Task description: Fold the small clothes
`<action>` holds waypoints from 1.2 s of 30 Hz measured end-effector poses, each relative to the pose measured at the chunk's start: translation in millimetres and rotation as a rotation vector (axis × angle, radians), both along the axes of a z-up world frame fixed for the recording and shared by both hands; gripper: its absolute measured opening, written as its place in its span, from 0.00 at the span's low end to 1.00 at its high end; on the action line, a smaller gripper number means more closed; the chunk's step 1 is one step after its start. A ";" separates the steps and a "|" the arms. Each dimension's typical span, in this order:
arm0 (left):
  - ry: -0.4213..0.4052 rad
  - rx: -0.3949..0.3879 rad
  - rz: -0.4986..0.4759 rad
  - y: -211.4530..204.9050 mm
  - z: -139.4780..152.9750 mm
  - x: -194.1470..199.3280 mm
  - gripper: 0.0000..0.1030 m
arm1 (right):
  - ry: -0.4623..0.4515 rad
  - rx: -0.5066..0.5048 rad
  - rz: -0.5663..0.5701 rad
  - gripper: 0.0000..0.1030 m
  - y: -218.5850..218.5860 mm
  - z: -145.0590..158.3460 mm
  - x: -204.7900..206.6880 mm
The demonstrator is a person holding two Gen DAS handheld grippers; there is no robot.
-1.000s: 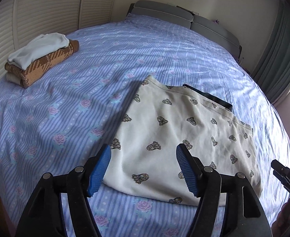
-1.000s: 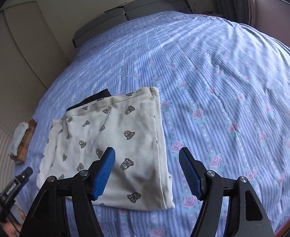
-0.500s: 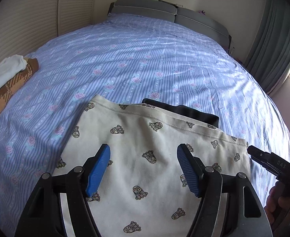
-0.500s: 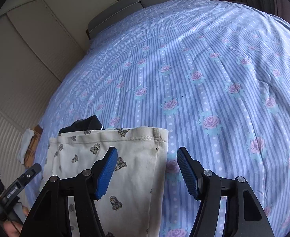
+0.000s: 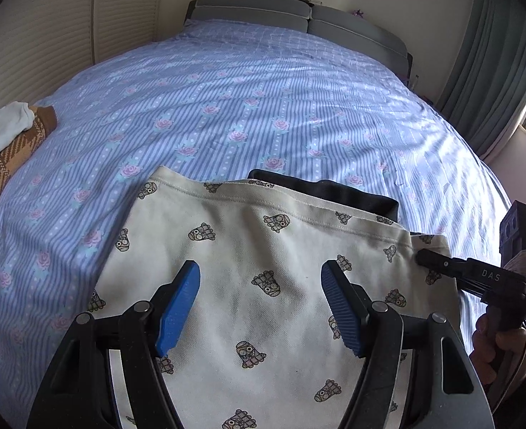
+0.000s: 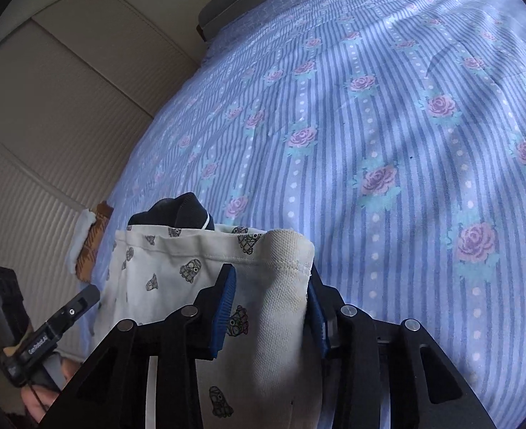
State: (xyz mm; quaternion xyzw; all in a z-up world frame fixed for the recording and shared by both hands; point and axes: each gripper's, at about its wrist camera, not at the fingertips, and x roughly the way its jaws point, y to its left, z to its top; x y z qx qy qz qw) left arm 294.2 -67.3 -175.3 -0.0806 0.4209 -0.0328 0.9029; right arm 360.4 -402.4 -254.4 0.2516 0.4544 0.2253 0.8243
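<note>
A cream garment printed with small cartoon figures lies flat on the bed, and a dark garment pokes out from under its far edge. My left gripper hovers open over the middle of the cream cloth, with nothing pinched. In the right wrist view the cream garment's far right corner is bunched up between the blue pads. My right gripper's jaws are closing on that fold. The dark garment shows just beyond it.
The bed carries a blue striped sheet with pink roses. A folded stack of a brown checked cloth under a white one sits at the left edge by the slatted wall. Grey headboard at the far end, curtains on the right.
My right gripper came down onto the garment's far right corner and its jaws narrowed around the fabric, which bunched up. My left gripper slid over the cloth's middle, then held still, open.
</note>
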 end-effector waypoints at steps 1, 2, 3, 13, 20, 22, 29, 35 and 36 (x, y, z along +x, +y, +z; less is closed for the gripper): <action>0.002 0.000 0.002 0.9 -0.1 0.2 0.68 | 0.017 0.024 0.015 0.19 1.6 -3.7 2.4; 0.003 -0.001 0.005 2.4 -0.3 -0.1 0.68 | 0.031 0.032 0.030 0.14 5.7 -7.7 5.2; 0.003 -0.002 0.009 4.4 -0.1 -0.2 0.68 | 0.028 0.021 0.030 0.12 10.1 -8.8 5.7; -0.028 -0.006 0.040 32.3 17.7 -5.7 0.68 | 0.010 -0.098 -0.063 0.10 41.8 29.4 -8.3; -0.054 -0.030 0.058 71.9 39.4 -17.0 0.68 | 0.067 -0.121 -0.091 0.10 95.0 70.6 -13.3; -0.064 -0.027 0.067 87.1 44.9 -20.5 0.68 | 0.107 -0.114 -0.126 0.10 107.8 76.7 -15.7; -0.068 -0.040 0.120 150.7 52.3 -26.6 0.68 | 0.127 0.015 -0.194 0.10 175.7 95.4 -18.2; -0.039 -0.044 0.151 193.6 44.7 -23.9 0.68 | 0.171 -0.034 -0.239 0.10 241.5 76.0 14.4; -0.035 -0.046 0.155 198.5 42.7 -23.7 0.68 | 0.196 -0.047 -0.246 0.10 250.5 67.0 19.4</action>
